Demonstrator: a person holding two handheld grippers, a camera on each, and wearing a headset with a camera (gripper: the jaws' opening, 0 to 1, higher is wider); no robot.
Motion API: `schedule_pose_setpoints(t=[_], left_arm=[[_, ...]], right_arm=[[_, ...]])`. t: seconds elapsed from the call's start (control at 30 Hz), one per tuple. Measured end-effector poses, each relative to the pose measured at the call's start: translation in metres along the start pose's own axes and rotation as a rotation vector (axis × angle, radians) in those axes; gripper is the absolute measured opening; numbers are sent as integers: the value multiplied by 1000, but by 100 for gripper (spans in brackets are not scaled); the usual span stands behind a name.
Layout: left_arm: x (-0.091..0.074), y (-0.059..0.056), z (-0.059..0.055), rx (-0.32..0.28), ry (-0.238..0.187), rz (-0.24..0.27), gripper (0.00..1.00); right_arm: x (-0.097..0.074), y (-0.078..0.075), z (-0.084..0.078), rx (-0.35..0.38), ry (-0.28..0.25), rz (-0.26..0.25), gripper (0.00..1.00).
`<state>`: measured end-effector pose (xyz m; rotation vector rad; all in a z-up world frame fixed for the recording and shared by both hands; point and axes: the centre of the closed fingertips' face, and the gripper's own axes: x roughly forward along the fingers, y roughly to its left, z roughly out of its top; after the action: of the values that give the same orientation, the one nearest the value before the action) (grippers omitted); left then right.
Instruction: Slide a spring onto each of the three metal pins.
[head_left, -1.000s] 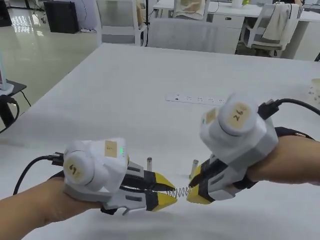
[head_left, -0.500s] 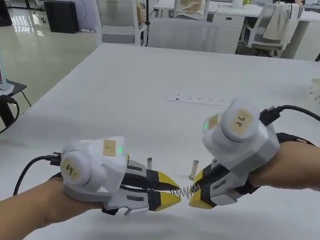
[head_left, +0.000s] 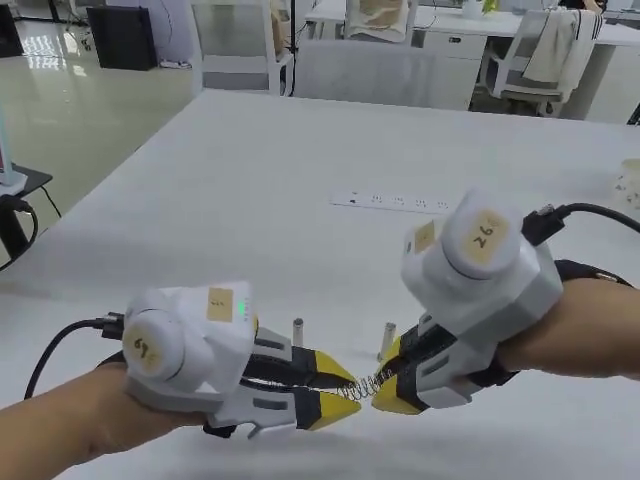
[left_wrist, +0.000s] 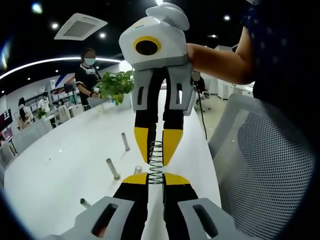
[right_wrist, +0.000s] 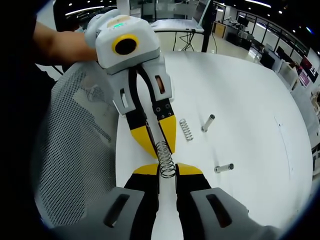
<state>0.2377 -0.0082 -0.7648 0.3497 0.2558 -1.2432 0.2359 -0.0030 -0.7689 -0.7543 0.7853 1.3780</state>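
Coiled steel wire spring (head_left: 366, 384) held above white surface (head_left: 300, 200), spanning left gripper (head_left: 347, 392) and right gripper (head_left: 385, 388). Both sets of fingers closed on its ends, likely handover for better grip. Short upright metal pins (head_left: 298, 328) just far of it, bare.

Tip to tip: the left hand-held gripper (head_left: 348, 393) and the right hand-held gripper (head_left: 385, 382) face each other nose-on, yellow jaws drawn in close. Each pinches one end of a single spring (left_wrist: 156, 156) stretched between them. The left forearm (head_left: 50, 425) lies low and level. The right forearm (head_left: 590, 335) comes in higher, its gripper tilted downward.
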Motion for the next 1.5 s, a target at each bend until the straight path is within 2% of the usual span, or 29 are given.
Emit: schedule_pose_setpoints(t=[0.23,0.7,1.2,1.5], left_arm=[[1,-2,-3,-9,8,-9,2],[3,-2,-8,-26,11,-20,2],[5,-3,-10,-38,12,-23,4],[3,-1,-11,-59,14,-18,10]], right_arm=[[0,4,8,-8,-13,15,9],[3,10,19,-11,11,35,8],[4,9,16,-24,42,35,8],[-4,-2,10,-13,58,17,8]])
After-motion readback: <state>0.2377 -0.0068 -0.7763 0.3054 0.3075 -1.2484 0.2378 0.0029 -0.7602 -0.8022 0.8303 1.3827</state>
